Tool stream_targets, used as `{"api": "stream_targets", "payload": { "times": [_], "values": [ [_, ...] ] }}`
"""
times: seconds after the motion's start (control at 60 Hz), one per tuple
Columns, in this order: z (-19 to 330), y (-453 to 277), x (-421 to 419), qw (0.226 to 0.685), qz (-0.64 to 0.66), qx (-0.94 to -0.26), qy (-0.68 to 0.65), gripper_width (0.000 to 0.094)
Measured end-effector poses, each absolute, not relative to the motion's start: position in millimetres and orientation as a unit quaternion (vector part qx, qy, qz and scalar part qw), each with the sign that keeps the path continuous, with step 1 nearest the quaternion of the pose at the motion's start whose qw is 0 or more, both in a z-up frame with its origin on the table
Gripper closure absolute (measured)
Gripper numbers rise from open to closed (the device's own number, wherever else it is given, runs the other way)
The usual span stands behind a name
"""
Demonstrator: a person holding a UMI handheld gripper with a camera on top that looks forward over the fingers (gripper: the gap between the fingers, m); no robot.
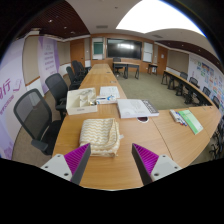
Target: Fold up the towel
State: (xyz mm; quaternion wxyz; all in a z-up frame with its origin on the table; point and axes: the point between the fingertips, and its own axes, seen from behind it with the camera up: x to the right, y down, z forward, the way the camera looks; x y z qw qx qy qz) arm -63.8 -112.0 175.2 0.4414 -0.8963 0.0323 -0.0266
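Hand-held gripper (111, 163) is hovering above the near edge of the surface (175, 140), its two fingers spread wide with nothing between them. The purple pads (145, 157) are facing each other across an open gap, and that gap is lining up with the towel (100, 135), which is lying just ahead of the fingers, slightly toward the left one.

The towel is sitting in a loose, cream-coloured heap with a ribbed weave, bunched rather than flat, and I cannot make out a clean corner or hem from here. It is resting on its own on the wood, close to the edge nearest the fingers, which is likely why the tool is being held low and pointed forward: that keeps the cloth within easy reach.

Beyond the towel a box (82, 99) is standing with something pale in it, and to its right a stack of papers (135, 108) is lying flat. A green packet (190, 121) is lying well off to the right. Office chairs (40, 115) are lining the left side.

Judging by the heap, folding is not yet under way. The wide spread suggests a readiness to take an edge, and the cloth will probably need spreading flat before any neat fold is possible. The box is sitting near enough behind to get in the way.
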Motion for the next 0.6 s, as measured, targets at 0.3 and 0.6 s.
{"api": "stream_targets", "payload": {
  "times": [0.3, 0.6],
  "values": [
    [226, -249, -103, 0.446, -0.049, -0.893, 0.022, 0.0081],
    [251, -309, -110, 0.458, -0.061, -0.887, 0.014, 0.0083]
  ]
}}
